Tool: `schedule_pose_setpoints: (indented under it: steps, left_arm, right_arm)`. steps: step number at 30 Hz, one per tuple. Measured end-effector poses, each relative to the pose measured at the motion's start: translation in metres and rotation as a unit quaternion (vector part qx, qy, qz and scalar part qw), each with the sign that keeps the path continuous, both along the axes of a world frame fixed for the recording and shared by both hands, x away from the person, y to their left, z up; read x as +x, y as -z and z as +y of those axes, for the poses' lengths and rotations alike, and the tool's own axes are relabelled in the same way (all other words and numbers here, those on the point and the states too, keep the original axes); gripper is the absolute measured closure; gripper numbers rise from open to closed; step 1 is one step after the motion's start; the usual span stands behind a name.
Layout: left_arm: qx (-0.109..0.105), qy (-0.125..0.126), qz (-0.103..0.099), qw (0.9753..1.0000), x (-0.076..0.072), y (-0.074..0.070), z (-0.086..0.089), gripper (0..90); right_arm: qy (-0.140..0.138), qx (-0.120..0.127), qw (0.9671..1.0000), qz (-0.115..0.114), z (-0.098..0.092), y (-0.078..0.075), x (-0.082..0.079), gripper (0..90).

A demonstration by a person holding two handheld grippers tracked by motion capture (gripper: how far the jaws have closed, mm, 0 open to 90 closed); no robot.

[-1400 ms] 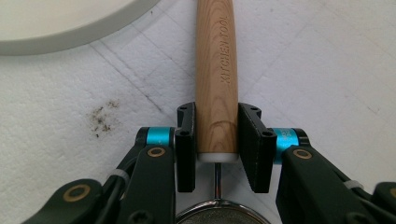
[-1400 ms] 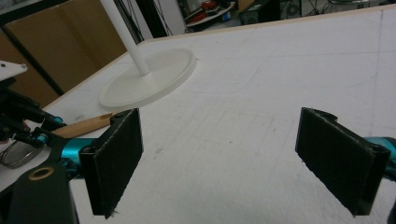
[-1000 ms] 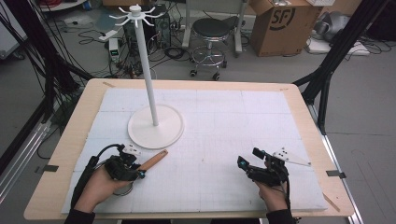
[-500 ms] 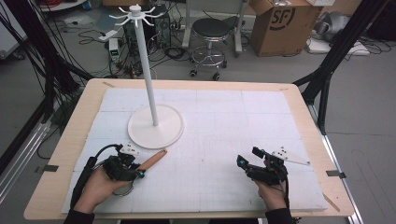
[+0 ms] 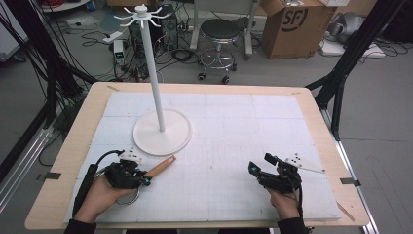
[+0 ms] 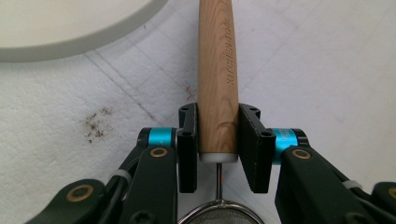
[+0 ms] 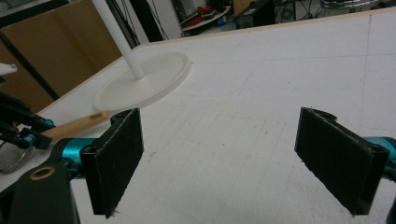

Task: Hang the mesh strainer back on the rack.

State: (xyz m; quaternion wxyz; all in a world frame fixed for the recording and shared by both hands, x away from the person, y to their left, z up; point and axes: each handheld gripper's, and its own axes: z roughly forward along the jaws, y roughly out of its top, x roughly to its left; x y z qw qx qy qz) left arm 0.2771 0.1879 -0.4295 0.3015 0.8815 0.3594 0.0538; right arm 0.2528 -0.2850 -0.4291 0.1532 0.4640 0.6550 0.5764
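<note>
A small strainer lies on the white mat at the front left, its wooden handle [image 5: 160, 166] pointing toward the stand. My left gripper [image 5: 145, 179] is shut on that handle [image 6: 217, 70] near its lower end, both pads pressed against the wood. Behind the jaws, the strainer's metal ring [image 6: 219, 215] and mesh peek out; the ring [image 5: 127, 197] sits under the person's hand. My right gripper [image 5: 259, 163] rests at the front right, open, with nothing between its pads [image 7: 119, 158]. The left gripper's held handle [image 7: 74, 125] lies far left in the right gripper view.
A white hook stand with a round base [image 5: 162, 132] and a tall pole [image 5: 152, 68] stands at the mat's left centre, just beyond the handle tip. Its base [image 7: 144, 81] lies ahead and left of the right gripper. The table's wooden edge [image 5: 204, 87] frames the mat.
</note>
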Motion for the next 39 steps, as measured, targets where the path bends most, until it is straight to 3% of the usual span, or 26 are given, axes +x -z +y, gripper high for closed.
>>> schedule_pose_setpoints:
  steps: [3,8,13,19,22,26,29,31,35,39]
  left_arm:
    - [0.004,0.000,-0.002,1.0000,0.000,0.000,-0.001,70.8]
    - [0.069,0.013,-0.025,0.9972,-0.005,-0.003,-0.016,71.2]
    - [0.072,0.012,-0.021,0.9971,-0.004,-0.003,-0.018,71.1]
    - [0.080,0.009,-0.033,0.9962,-0.007,-0.003,-0.020,71.1]
    - [0.048,0.005,-0.021,0.9986,-0.004,-0.002,-0.012,71.2]
    - [0.010,0.013,-0.006,0.9998,-0.002,-0.002,-0.006,71.4]
    - [0.020,0.015,-0.012,0.9996,-0.004,-0.002,-0.010,71.3]
    - [0.014,0.012,-0.015,0.9997,-0.004,-0.004,-0.009,71.4]
    - [-0.032,0.008,-0.018,0.9993,-0.005,-0.012,0.000,71.4]
    - [-0.078,-0.003,-0.025,0.9966,-0.004,-0.021,0.012,71.3]
  right_arm:
    - [0.003,-0.001,1.0000,-0.004,-0.002,0.000,0.000,14.4]
    - [0.005,0.000,1.0000,-0.004,-0.001,0.000,-0.001,14.4]
    - [0.004,0.000,1.0000,-0.007,0.000,-0.001,-0.001,14.4]
    - [0.006,0.003,1.0000,-0.005,-0.001,-0.001,-0.001,14.4]
    - [0.006,0.003,1.0000,-0.005,-0.001,-0.001,-0.001,14.4]
    - [0.009,0.004,0.9999,-0.005,-0.002,0.000,-0.001,14.4]
    - [0.011,0.005,0.9999,-0.006,-0.003,0.000,0.000,14.4]
    - [0.012,0.004,0.9999,-0.008,-0.004,0.000,-0.001,14.4]
    - [0.012,0.007,0.9999,-0.008,-0.004,-0.001,-0.001,14.4]
    - [0.012,0.005,0.9999,-0.008,-0.004,0.000,-0.001,14.4]
